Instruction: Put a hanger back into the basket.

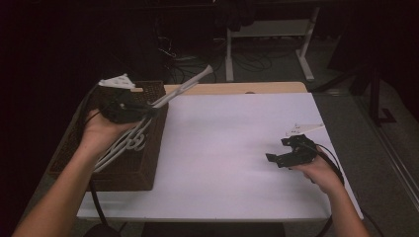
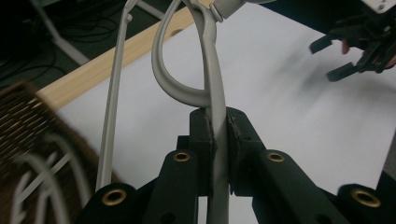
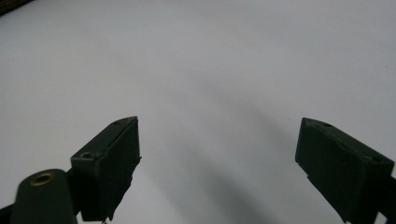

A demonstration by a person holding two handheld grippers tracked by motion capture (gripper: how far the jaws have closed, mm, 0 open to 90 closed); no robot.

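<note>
Clamping a grey hanger [image 2: 215,121], left gripper [image 2: 217,140] jaws shut tight, right gripper [image 3: 217,163] jaws wide, empty.

High view overlooks table [image 1: 237,148]; gripper views close.
</note>
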